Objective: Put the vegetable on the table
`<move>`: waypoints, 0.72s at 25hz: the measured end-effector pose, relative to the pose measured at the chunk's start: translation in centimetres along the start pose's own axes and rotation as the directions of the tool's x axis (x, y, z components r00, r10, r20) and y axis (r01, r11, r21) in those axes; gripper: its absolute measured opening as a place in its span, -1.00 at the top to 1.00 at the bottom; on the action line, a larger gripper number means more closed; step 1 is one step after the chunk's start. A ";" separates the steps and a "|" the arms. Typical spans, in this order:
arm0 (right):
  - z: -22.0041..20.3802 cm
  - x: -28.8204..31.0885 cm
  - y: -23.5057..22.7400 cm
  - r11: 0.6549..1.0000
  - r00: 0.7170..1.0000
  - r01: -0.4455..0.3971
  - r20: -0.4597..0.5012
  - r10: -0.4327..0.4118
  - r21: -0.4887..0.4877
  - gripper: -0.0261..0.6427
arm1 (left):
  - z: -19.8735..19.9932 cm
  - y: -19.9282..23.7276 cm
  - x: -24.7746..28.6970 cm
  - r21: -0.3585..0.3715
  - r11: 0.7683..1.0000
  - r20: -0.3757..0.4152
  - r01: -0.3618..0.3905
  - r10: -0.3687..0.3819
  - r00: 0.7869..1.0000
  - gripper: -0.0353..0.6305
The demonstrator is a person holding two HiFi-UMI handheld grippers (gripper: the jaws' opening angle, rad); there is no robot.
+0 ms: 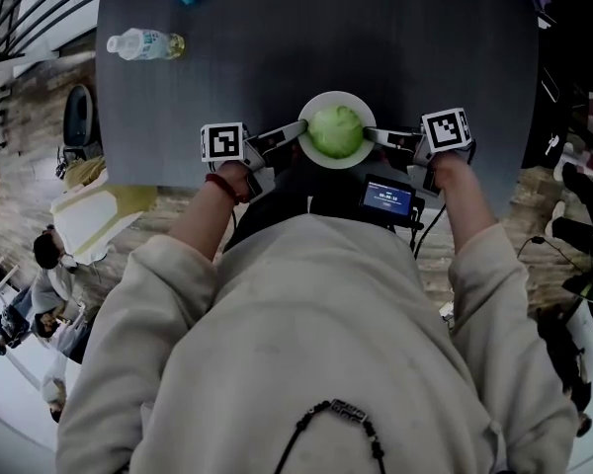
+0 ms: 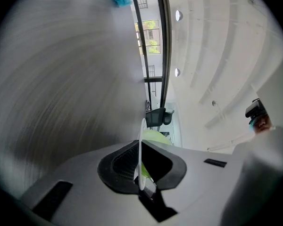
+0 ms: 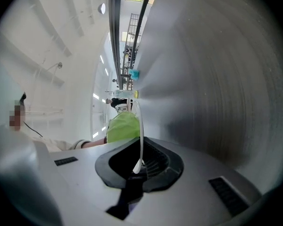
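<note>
L tongs (image 2: 140, 173) & R tongs (image 3: 139, 166) pinched tight on rim of plate (image 1: 336, 95) w/ veg (image 1: 334, 131).

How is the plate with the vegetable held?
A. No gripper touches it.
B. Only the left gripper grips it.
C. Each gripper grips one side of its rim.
C: the left gripper and the right gripper are each shut on the rim of the plate, on opposite sides of the vegetable.
</note>
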State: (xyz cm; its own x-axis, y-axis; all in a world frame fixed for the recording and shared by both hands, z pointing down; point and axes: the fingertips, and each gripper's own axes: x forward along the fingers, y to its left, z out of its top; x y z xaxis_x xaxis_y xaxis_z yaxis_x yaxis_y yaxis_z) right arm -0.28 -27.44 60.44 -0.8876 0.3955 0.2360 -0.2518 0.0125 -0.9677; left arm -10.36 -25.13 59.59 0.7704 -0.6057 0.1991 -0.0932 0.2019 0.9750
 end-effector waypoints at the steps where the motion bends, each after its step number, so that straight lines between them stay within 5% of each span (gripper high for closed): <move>1: 0.1 -0.1 -0.3 1.000 1.000 0.007 0.000 -0.007 0.007 0.84 | 0.1 0.1 0.2 -0.006 1.000 0.002 0.000 0.000 1.000 0.83; 13: 0.7 0.1 -2.3 0.997 0.999 0.040 -0.008 -0.040 0.072 0.84 | 0.7 2.1 0.8 -0.009 0.998 -0.019 -0.054 0.054 0.998 0.83; 18: 0.4 0.4 -3.7 0.990 0.994 0.108 -0.032 -0.106 0.093 0.84 | 0.5 4.1 0.6 -0.001 0.990 -0.039 -0.144 0.143 0.989 0.83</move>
State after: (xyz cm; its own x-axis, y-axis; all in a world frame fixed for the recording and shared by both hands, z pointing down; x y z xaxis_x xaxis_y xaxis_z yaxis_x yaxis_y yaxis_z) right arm 0.16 -27.70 64.18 -0.8433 0.4210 0.3340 -0.3810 -0.0299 -0.9241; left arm -10.58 -25.01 63.71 0.7729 -0.5402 0.3328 -0.2021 0.2876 0.9362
